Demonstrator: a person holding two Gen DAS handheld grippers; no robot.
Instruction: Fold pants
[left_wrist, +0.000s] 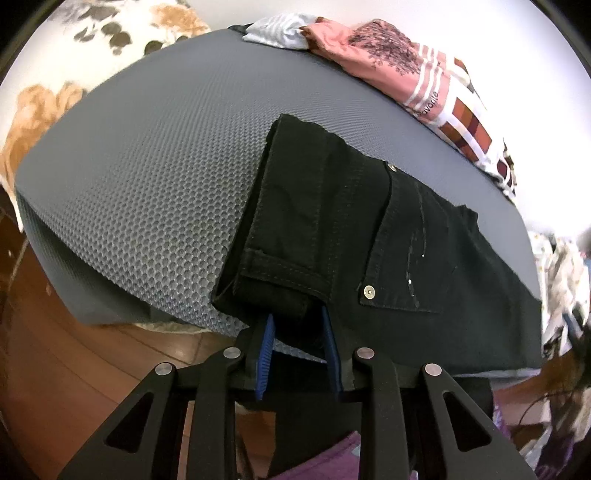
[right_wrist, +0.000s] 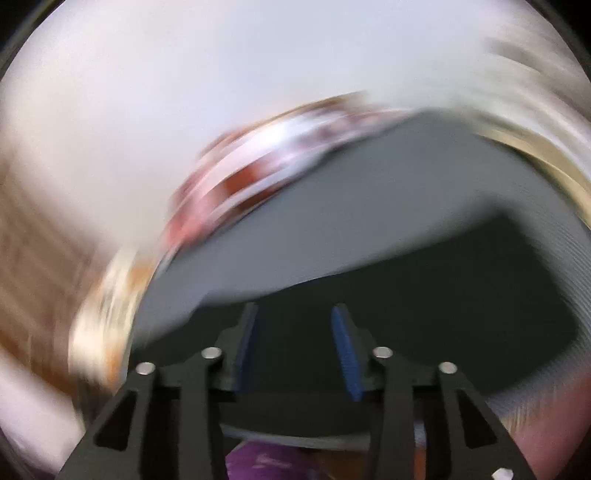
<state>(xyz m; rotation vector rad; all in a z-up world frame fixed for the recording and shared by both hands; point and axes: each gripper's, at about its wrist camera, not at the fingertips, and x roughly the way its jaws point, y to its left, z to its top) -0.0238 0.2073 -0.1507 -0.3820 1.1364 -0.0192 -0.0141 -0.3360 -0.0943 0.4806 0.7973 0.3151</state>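
Left gripper (left_wrist: 297, 325): clamped on the thick waistband corner of the black pants (left_wrist: 369, 236), which lie folded lengthwise on the grey mesh mat (left_wrist: 147, 177), near edge overhanging. Right gripper (right_wrist: 295, 347): jaws parted, nothing pressed between the pads; view heavily blurred, dark cloth beneath. Other garments, among them a pink shirt (left_wrist: 384, 51), sit at the mat's far edge, well apart. Judgement: the next fold needs the right gripper to retake the opposite corner, both lifting evenly so layers stay aligned.
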